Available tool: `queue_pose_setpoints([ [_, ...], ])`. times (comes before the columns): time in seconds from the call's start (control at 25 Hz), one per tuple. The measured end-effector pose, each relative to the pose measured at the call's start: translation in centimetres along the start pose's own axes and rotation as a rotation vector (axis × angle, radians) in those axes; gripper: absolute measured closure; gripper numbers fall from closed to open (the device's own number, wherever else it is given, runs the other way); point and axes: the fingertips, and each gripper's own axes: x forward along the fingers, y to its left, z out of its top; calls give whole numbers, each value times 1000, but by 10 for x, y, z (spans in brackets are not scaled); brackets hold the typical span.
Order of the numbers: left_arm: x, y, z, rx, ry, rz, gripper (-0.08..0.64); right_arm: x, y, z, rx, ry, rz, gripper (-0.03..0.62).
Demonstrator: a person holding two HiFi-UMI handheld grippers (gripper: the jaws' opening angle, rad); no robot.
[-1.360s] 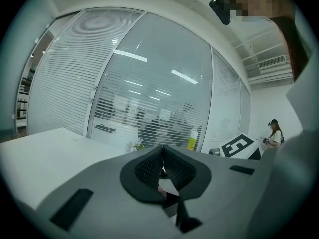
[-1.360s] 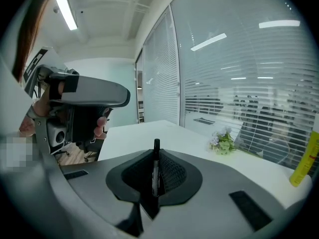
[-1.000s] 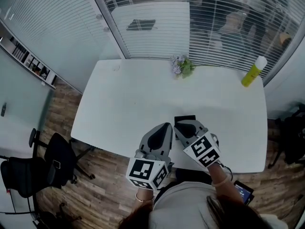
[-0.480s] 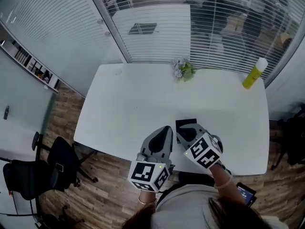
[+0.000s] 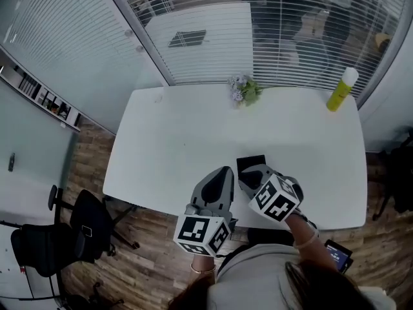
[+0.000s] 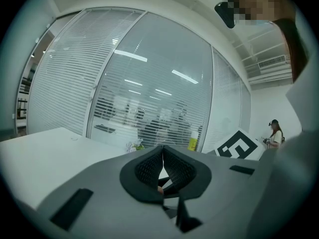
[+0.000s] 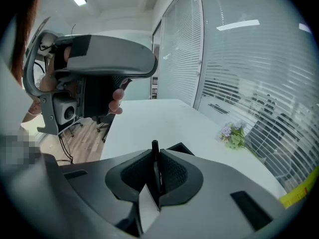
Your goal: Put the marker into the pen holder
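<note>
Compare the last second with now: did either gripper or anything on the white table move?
No clear change. The right gripper stays shut on the thin black marker by the black square pen holder; the left gripper stays shut beside it.

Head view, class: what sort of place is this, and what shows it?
Probably an office meeting room: a white table, glass walls with slatted blinds, and black swivel chairs.

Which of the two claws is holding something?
The right claw: a thin black marker stands pinched between its jaws. The left claw is shut on nothing.
</note>
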Motion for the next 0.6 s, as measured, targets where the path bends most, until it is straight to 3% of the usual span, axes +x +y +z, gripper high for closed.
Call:
queue_pose_setpoints([
  [0.6,0,-4,-5,-20,21,-22,540,0,-4,-3,-15,-12,8,503],
])
